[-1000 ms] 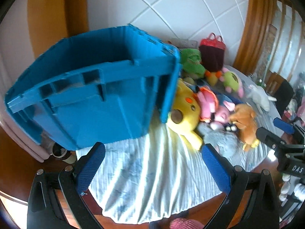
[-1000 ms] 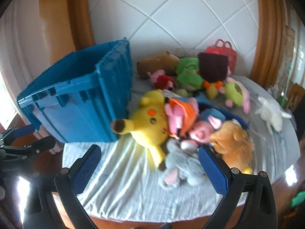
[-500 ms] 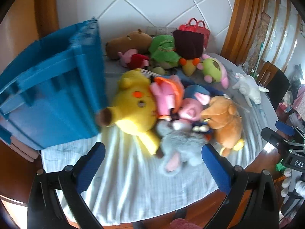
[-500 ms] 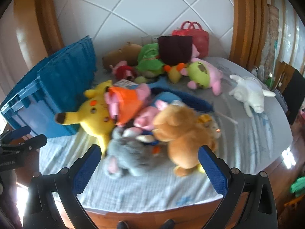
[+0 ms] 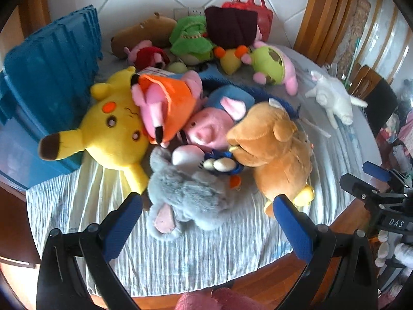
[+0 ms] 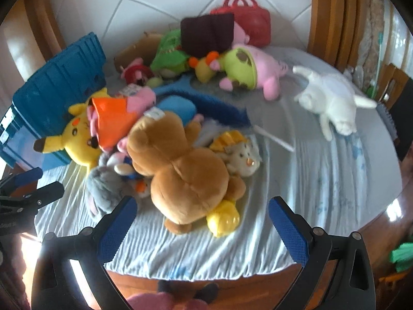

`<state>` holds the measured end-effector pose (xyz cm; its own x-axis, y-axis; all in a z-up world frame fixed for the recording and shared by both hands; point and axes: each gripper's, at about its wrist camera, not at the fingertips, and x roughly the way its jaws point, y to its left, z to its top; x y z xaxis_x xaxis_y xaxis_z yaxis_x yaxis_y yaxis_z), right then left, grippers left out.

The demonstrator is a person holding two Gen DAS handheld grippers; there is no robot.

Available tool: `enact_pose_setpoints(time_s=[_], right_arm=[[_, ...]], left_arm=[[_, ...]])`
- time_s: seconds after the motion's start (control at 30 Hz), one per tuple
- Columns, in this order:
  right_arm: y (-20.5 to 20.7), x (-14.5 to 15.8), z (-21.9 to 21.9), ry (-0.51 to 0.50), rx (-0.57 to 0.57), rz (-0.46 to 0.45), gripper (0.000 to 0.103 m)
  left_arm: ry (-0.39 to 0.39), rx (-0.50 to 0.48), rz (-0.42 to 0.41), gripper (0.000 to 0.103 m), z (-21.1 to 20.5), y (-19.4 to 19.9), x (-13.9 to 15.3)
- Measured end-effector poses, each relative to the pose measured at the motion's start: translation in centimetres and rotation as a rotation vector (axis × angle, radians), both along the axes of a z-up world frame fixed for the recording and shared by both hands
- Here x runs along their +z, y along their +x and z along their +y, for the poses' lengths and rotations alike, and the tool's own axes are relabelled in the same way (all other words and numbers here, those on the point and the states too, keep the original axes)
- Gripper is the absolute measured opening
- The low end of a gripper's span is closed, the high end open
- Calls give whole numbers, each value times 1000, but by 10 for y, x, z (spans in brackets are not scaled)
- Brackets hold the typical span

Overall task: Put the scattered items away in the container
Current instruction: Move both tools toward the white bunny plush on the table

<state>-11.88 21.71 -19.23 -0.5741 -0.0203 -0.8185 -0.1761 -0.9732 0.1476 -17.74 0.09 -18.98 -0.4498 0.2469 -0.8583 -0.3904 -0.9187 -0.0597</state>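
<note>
A blue plastic crate stands at the table's left. Plush toys are piled beside it: a yellow one, a grey one, a brown bear and a pink pig. My left gripper is open, hovering just in front of the grey plush with nothing between its fingers. In the right wrist view my right gripper is open too, empty, just in front of the brown bear. A white plush lies apart at the right.
More toys and a red bag sit at the back by the tiled wall. The round table has a wooden rim under a pale cloth. Chairs stand to the right. Bare cloth lies at the front and right.
Both views have swung right, off the blue crate and onto the toy pile. Both grippers came closer to the toys and stayed open.
</note>
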Motion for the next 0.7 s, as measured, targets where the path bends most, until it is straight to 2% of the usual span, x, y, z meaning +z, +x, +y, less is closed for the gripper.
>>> enact_pose_setpoints(time_s=[0.27,0.5,0.7], right_arm=[[-16,-18,-4,-28,27,-45,103],[-31,-9,-1,-20,-5,-33,103],[-36,-5,17,-6,-33,-26,103]], left_arm=[[-1,14,-12,103,-2,-15,-8],[36,-33,-14,103,6,-29,-6],[39,-63,1,103,37,-38,-1]])
